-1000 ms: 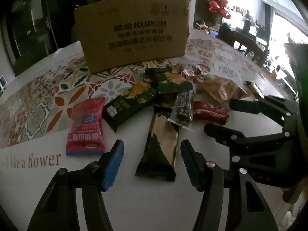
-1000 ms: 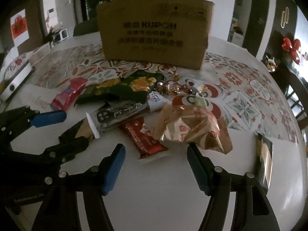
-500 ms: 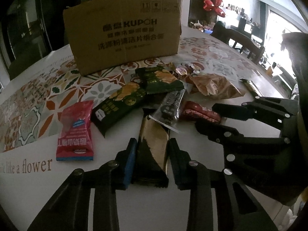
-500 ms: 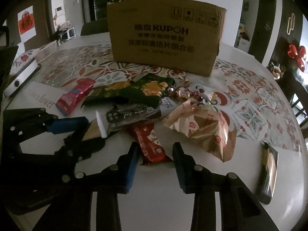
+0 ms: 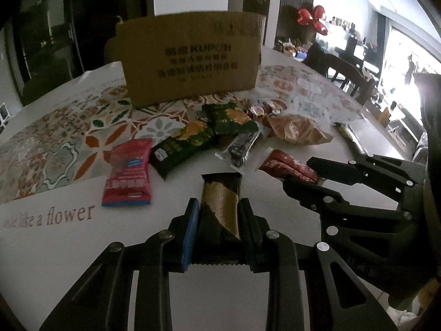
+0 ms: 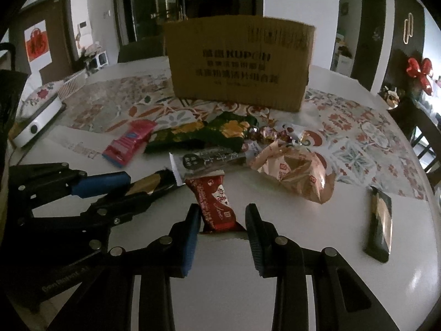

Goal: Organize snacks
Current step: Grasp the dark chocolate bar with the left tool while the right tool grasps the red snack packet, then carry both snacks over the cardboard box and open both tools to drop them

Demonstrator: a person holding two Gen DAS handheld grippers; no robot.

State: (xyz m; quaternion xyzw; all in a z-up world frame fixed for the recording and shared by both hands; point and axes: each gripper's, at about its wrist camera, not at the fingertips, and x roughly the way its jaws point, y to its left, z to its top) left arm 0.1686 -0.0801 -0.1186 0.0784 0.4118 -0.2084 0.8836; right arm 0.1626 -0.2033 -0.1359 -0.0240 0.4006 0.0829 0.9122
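My left gripper [image 5: 218, 207] is shut on a black-and-gold bar packet [image 5: 220, 207], which sticks out forward between the pads. In the right wrist view that gripper [image 6: 140, 189] and the bar [image 6: 148, 183] show at the left. A dark red packet [image 6: 213, 201] has its near end pinched in my right gripper [image 6: 222, 212]. From the left wrist view the right gripper [image 5: 300, 175] holds the red packet [image 5: 286, 165] at the right. Behind them stands an open cardboard box [image 6: 239, 63].
On the patterned tablecloth [image 5: 55, 138] lie a pink packet [image 5: 128, 171], two green packets [image 5: 182, 143], a black-and-clear packet [image 5: 239, 149], a crinkly gold bag [image 6: 295, 171], small candies [image 6: 267, 132] and a second black-gold bar [image 6: 380, 220]. A white appliance [image 6: 35, 115] sits far left.
Both grippers went from wide open to shut, the left on the black-and-gold bar, the right on the red packet. Both packets have since come a little out of the pile, towards me.
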